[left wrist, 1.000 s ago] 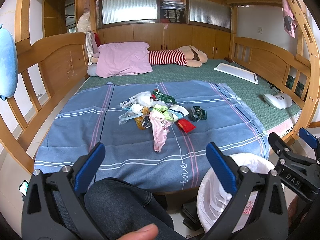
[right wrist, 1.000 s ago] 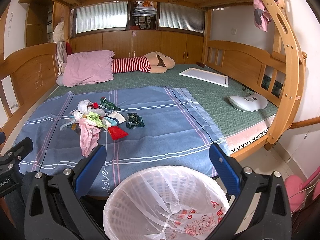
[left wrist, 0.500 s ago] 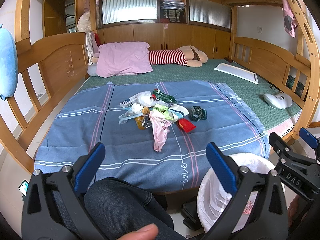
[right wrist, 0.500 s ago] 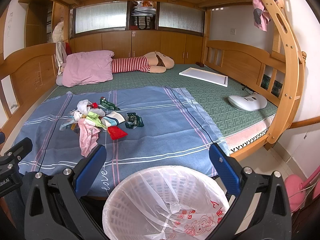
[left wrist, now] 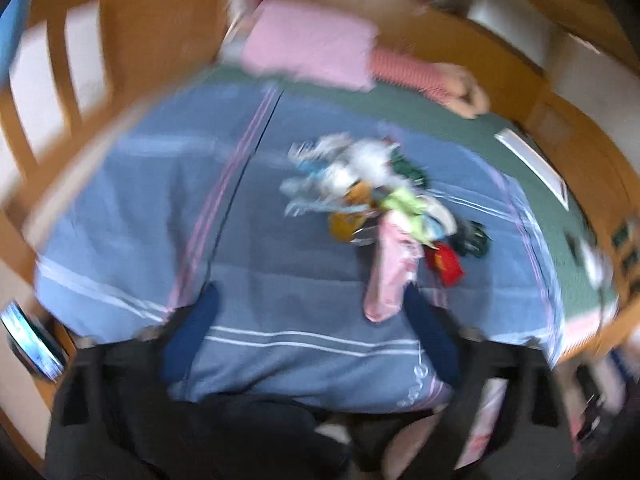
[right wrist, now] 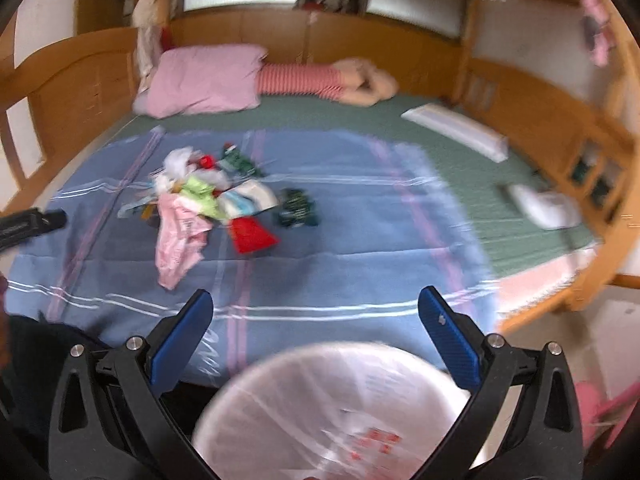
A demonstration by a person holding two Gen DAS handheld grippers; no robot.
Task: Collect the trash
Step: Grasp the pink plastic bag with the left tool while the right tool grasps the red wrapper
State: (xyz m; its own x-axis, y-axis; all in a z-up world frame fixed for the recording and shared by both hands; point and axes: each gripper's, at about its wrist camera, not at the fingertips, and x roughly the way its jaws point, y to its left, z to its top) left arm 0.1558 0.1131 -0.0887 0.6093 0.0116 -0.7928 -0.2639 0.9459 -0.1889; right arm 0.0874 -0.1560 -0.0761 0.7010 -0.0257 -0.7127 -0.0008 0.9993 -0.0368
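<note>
The trash (right wrist: 216,204) lay in a loose heap on the blue sheet (right wrist: 360,216) of the bed, left of the middle: a pink bag (right wrist: 178,236) on its near side, a red wrapper (right wrist: 252,236) and a dark green wrapper (right wrist: 298,208) to the right. The left tool (left wrist: 312,336) was over the near part of the sheet; its jaws had just been closing a little but stood apart, with nothing between them, and the pink bag (left wrist: 390,272) lay just beyond the right finger. The right tool (right wrist: 316,336) had its jaws wide apart and empty. Below it, at the near edge of the bed, stood a bin (right wrist: 332,412) with a white liner. A pink pillow (right wrist: 204,80) lay at the far end.
</note>
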